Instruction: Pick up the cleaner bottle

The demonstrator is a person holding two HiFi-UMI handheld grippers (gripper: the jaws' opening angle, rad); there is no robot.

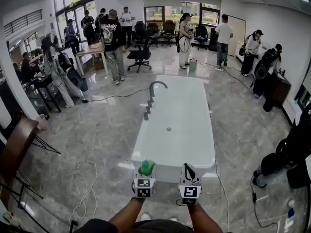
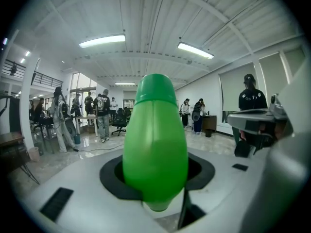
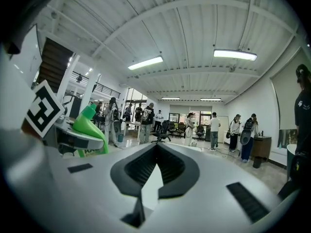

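Note:
The cleaner bottle (image 1: 146,167) is bright green with a rounded cap, and my left gripper (image 1: 145,173) is shut on it, holding it upright in the air before the near end of a white bathtub (image 1: 175,125). In the left gripper view the bottle (image 2: 155,144) fills the middle between the jaws of the left gripper (image 2: 156,181). My right gripper (image 1: 189,169) hangs just right of it, jaws together with nothing in them. The right gripper view shows its closed jaws (image 3: 155,152) and, at left, the bottle (image 3: 90,129) in the left gripper (image 3: 65,139).
A curved grey faucet (image 1: 156,85) stands on the tub's far left rim. Cables (image 1: 87,188) loop over the marble floor at left. Several people (image 1: 114,42), office chairs (image 1: 141,52) and tables stand at the back. Dark bags (image 1: 286,154) lie at right.

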